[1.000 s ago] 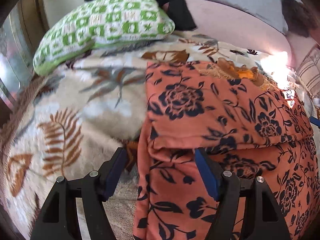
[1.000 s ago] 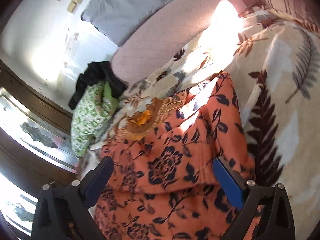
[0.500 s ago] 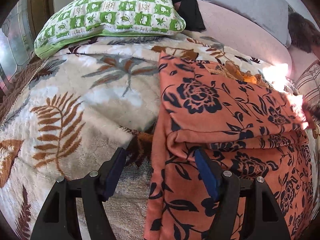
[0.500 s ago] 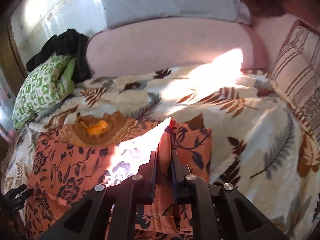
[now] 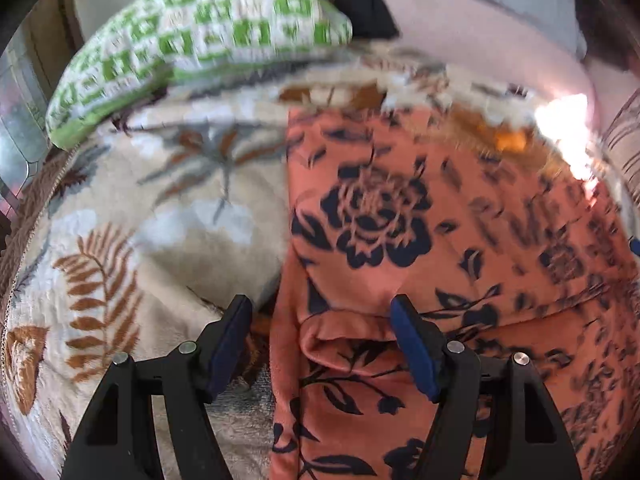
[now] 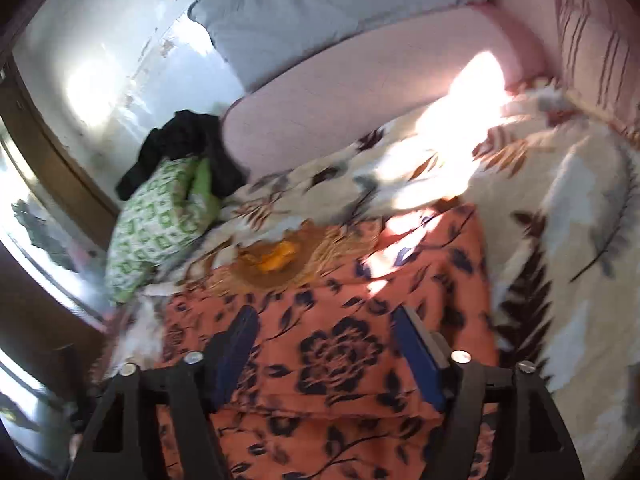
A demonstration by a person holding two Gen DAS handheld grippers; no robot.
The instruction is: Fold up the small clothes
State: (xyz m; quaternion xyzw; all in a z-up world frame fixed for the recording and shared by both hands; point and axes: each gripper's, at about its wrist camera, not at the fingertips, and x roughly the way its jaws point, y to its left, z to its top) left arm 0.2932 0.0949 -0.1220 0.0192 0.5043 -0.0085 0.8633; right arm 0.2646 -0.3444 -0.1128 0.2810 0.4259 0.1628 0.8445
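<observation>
The orange garment with a dark blue flower print (image 5: 420, 240) lies folded on a bed covered by a cream fleece blanket with brown fern leaves (image 5: 120, 248). The left hand-held gripper (image 5: 320, 340) hangs over the garment's near left corner with its blue-padded fingers (image 5: 412, 344) well apart; the folded edge lies between them, but the pads do not press on it. The right hand-held gripper (image 6: 326, 348) is over the garment's near part, its jaws opening wide, with flat cloth below and nothing clamped. At the far left a green-and-white checked pillow (image 5: 192, 40) rests on the blanket, with black clothing (image 6: 180, 148) bunched behind it.
</observation>
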